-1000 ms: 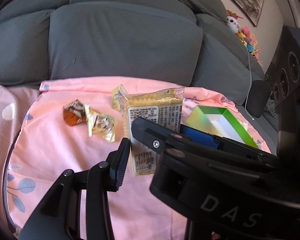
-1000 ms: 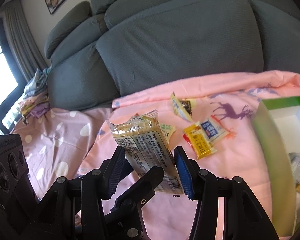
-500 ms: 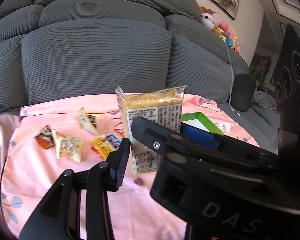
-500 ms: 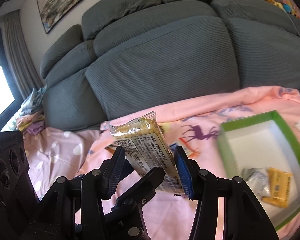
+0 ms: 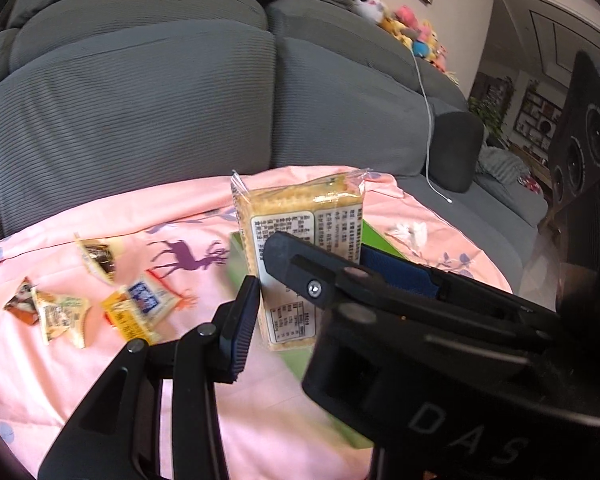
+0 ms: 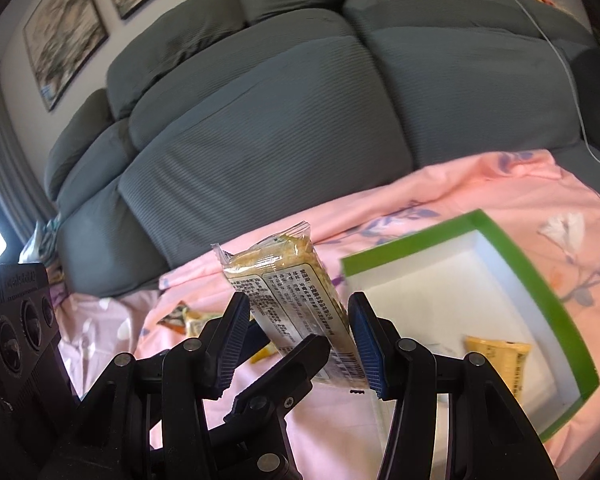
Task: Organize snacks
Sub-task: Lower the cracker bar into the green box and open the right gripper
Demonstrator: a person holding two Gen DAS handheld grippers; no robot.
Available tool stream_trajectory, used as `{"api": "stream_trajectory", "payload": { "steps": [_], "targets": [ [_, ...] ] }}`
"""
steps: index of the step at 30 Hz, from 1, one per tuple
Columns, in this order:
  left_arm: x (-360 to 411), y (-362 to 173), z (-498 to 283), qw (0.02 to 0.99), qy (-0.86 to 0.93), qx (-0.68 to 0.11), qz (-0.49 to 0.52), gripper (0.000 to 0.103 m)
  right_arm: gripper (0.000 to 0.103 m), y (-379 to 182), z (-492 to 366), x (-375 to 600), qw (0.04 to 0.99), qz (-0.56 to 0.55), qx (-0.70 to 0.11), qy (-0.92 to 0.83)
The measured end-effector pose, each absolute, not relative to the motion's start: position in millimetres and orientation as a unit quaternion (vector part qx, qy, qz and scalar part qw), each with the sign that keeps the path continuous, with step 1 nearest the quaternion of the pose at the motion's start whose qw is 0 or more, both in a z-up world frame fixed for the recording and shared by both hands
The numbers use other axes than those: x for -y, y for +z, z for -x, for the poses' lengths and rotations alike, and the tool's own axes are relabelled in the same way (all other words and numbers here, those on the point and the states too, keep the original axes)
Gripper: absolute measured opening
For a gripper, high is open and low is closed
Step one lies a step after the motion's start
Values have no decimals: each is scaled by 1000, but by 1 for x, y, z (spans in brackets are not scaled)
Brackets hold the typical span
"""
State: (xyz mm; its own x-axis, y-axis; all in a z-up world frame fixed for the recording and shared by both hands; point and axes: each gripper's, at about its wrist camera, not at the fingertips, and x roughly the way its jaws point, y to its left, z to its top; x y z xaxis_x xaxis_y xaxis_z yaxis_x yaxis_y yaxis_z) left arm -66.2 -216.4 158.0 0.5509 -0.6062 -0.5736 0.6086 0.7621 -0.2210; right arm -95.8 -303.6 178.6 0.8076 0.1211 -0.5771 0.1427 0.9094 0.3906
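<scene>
Gripping the cracker pack with both hand-held grippers beside the green box, I risk crushing it.

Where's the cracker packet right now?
The cracker packet is held upright off the pink cloth, pinched between both claws, just left of the green box.

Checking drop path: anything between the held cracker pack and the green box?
Nothing visible. The clear-wrapped rectangular cracker pack sits in the right claw, beside the green-rimmed white cardboard box. The box's near floor is bare; one yellow snack packet lies at its front corner.
</scene>
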Motion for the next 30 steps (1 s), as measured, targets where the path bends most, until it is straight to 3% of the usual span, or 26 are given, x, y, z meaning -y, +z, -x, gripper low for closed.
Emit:
{"api": "stream_trajectory", "payload": {
  "steps": [30],
  "targets": [
    [326, 110, 44, 815, -385, -428, -61, 36, 55, 111, 93, 414, 858, -346, -370, -82]
  ]
}}
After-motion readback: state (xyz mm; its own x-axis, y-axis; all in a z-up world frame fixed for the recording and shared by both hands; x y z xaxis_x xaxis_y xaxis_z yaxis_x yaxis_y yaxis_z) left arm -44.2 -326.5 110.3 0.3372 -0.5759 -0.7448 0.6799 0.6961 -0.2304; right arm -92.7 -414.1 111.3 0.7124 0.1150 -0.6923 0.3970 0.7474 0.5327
